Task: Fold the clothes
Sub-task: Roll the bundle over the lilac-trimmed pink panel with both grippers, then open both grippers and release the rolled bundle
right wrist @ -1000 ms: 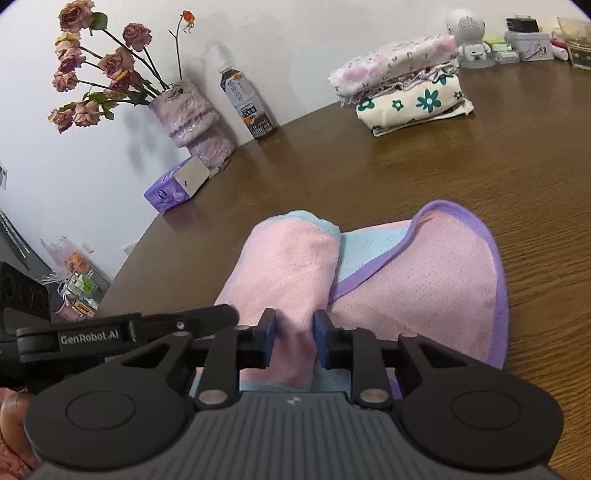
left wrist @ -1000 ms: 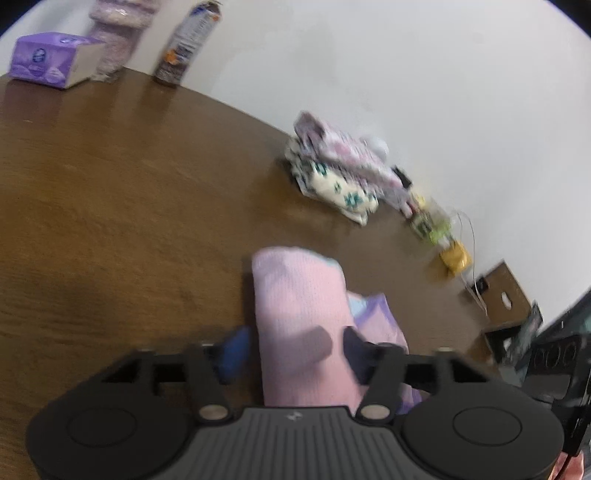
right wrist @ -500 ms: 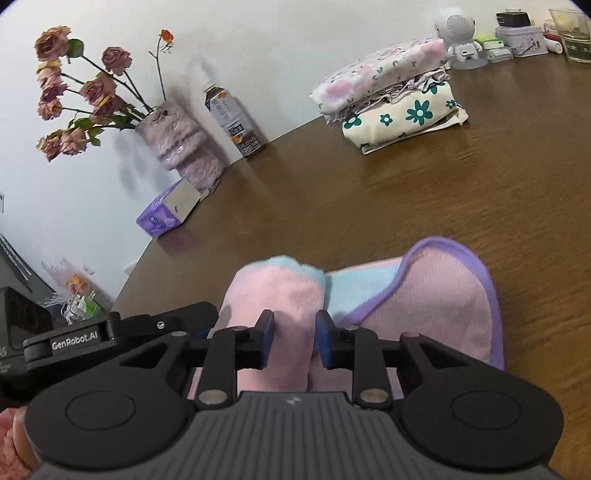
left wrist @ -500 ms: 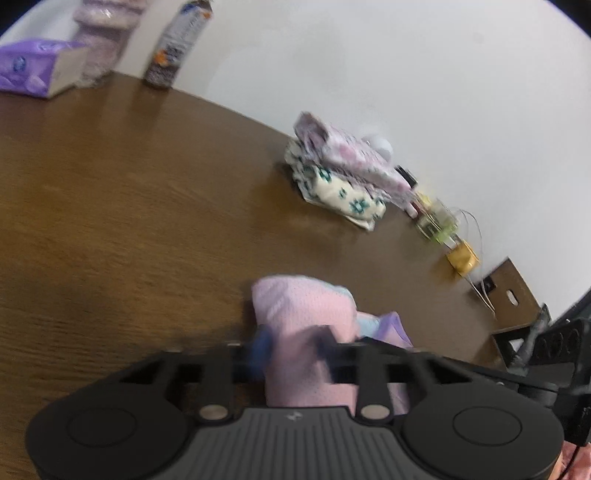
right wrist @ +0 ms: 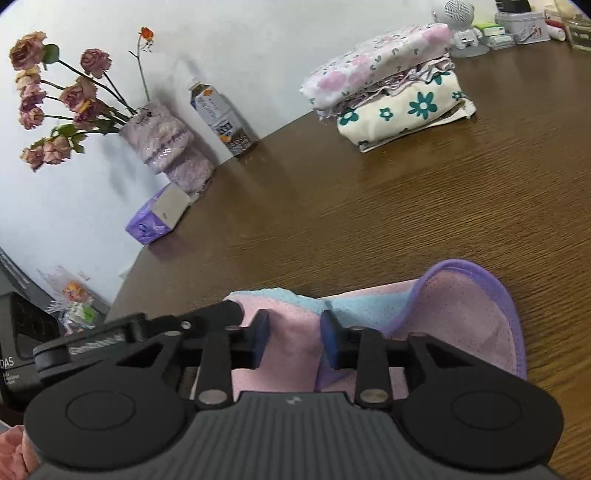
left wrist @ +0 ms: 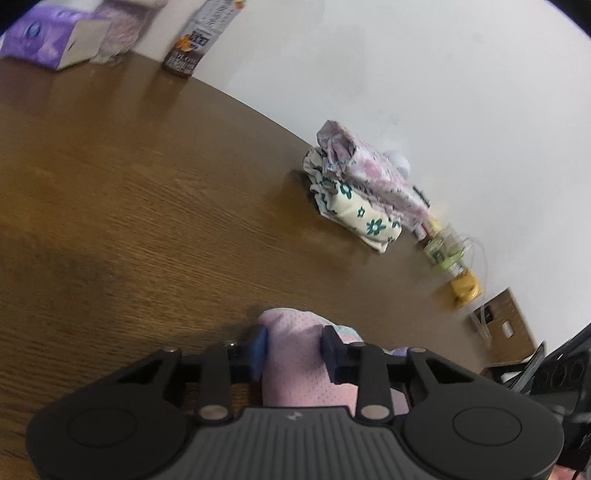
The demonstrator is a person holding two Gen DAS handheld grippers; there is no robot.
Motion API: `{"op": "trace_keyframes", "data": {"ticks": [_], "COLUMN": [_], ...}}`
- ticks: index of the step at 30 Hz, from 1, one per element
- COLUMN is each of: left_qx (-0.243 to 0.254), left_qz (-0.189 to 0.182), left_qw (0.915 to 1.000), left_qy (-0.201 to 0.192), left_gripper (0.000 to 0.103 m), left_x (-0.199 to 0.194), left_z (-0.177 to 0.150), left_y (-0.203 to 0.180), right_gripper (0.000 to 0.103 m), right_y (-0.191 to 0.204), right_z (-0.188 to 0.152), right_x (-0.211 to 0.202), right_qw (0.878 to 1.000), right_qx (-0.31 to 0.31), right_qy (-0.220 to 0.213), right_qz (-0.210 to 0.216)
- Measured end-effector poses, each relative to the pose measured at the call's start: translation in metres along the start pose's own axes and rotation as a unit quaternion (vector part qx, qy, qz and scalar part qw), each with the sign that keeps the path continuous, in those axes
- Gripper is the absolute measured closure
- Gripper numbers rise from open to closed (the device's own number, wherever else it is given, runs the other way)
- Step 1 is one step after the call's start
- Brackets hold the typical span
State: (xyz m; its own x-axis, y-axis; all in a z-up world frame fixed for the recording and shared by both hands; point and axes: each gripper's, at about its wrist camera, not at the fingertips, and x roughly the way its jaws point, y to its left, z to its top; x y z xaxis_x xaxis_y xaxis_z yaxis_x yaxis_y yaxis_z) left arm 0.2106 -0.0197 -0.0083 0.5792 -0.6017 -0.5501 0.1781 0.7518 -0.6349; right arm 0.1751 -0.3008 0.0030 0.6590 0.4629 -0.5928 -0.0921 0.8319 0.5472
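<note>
Nearest to both cameras, a pink mesh garment (right wrist: 454, 325) with a purple border and a pale blue panel lies bunched on the near part of a dark brown wooden table (right wrist: 424, 206). The left gripper (left wrist: 293, 349) straddles a rolled pink fold of it; its jaws are opening, the blue pads sit at either side of the fold, and the blur hides whether they press the cloth. The right gripper (right wrist: 293, 341) has the pink fold between its pads and its jaws are closing; the pads lie against the fabric, gripping it. In the right wrist view the black body of the other gripper shows just to the left of the garment, and a bit of a pink sleeve (right wrist: 14, 454) sits in the bottom left corner. Farther across the table, well apart from the garment, stands a stack of folded clothes (right wrist: 391, 92), a cream piece with teal flowers under a pink floral one. Toward the far left edge lie a purple tissue box (right wrist: 155, 218), a vase (right wrist: 166, 147) in a fuzzy lilac cover holding dried roses, and a drink bottle (right wrist: 221, 118). Behind the stack are a small white speaker (right wrist: 460, 22) and assorted tins and small items. A plain white wall (left wrist: 406, 74) backs the table.
</note>
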Motion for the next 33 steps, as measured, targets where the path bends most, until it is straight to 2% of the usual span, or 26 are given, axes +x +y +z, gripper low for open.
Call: {"op": "trace_keyframes", "data": {"ticks": [2,4,5,6,7,8,9,10,12,14,15,16,18,19,21,22,25,27,29,31,32,33], "left_qx": [-0.011,-0.010,-0.004,0.001,0.006,0.011,0.015,0.012,-0.007,-0.017,-0.023,-0.028,-0.034,-0.038,-0.049,-0.054,-0.065,-0.061,-0.053,-0.044,-0.042,-0.044], "left_qz": [-0.004,-0.003,-0.003,-0.006,-0.010,-0.013,-0.016,-0.016,-0.015,-0.016,-0.013,-0.010,-0.005,-0.002,-0.002,-0.001,-0.001,-0.001,0.000,0.004,0.007,0.008], "left_qw": [0.9999,0.9998,0.9999,0.9999,0.9999,0.9998,0.9997,0.9998,0.9998,0.9995,0.9995,0.9994,0.9994,0.9993,0.9988,0.9985,0.9977,0.9977,0.9980,0.9984,0.9985,0.9985], "left_qy": [-0.007,-0.015,-0.016,-0.013,-0.010,-0.007,-0.004,-0.005,-0.009,-0.020,-0.019,-0.018,-0.009,-0.006,-0.010,-0.012,-0.021,-0.029,-0.034,-0.036,-0.036,-0.033], "left_gripper": [0.051,0.050,0.053,0.067,0.076,0.079,0.077,0.076,0.049,0.048,0.048,0.048,0.050,0.052,0.066,0.067,0.065,0.051,0.051,0.052,0.061,0.078], "left_x": [-0.003,-0.007,-0.007,-0.006,-0.005,-0.004,-0.003,-0.003,-0.007,-0.010,-0.010,-0.009,-0.004,-0.001,0.000,0.000,-0.001,-0.006,-0.012,-0.013,-0.012,-0.010], "left_z": [0.002,0.003,0.003,0.003,0.003,0.003,0.003,0.003,0.005,0.005,0.005,0.006,0.005,0.005,0.004,0.004,0.004,0.003,0.002,-0.002,-0.004,-0.005], "left_y": [0.004,0.005,0.004,0.002,0.000,-0.002,-0.003,-0.003,-0.001,0.001,0.002,0.002,0.003,0.004,0.005,0.006,0.006,0.005,0.003,0.000,-0.002,-0.003], "right_gripper": [0.081,0.077,0.077,0.076,0.076,0.076,0.078,0.086,0.088,0.086,0.082,0.073,0.071,0.071,0.071,0.071,0.075,0.076,0.076,0.071,0.071,0.071], "right_y": [-0.001,-0.004,-0.006,-0.007,-0.006,-0.004,-0.002,0.000,0.002,0.002,0.002,0.001,-0.001,-0.002,-0.004,-0.005,-0.008,-0.011,-0.011,-0.012,-0.012,-0.011], "right_z": [-0.001,0.000,0.002,0.003,0.004,0.005,0.006,0.006,0.006,0.007,0.008,0.008,0.010,0.011,0.012,0.012,0.010,0.009,0.008,0.006,0.005,0.003], "right_x": [-0.004,-0.007,-0.008,-0.007,-0.004,0.001,0.005,0.008,0.008,0.001,-0.003,-0.005,-0.009,-0.008,-0.001,0.003,0.013,0.012,0.005,-0.002,-0.005,-0.006], "right_qw": [1.000,1.000,1.000,1.000,1.000,1.000,1.000,1.000,1.000,1.000,1.000,1.000,1.000,1.000,1.000,1.000,0.999,0.999,0.999,0.999,1.000,1.000], "right_qx": [0.001,0.009,0.014,0.017,0.016,0.013,0.011,0.010,0.010,0.009,0.010,0.011,0.013,0.015,0.020,0.021,0.030,0.036,0.037,0.032,0.029,0.026], "right_qy": [-0.005,-0.014,-0.017,-0.015,-0.013,-0.007,-0.003,-0.001,-0.004,-0.013,-0.017,-0.020,-0.025,-0.022,-0.011,-0.006,0.004,0.002,-0.005,-0.006,-0.006,-0.002], "right_qz": [-0.002,-0.003,-0.003,-0.004,-0.004,-0.003,-0.003,-0.004,-0.001,-0.004,-0.004,-0.007,-0.012,-0.012,-0.011,-0.013,-0.009,-0.003,0.003,0.004,0.004,0.007]}}
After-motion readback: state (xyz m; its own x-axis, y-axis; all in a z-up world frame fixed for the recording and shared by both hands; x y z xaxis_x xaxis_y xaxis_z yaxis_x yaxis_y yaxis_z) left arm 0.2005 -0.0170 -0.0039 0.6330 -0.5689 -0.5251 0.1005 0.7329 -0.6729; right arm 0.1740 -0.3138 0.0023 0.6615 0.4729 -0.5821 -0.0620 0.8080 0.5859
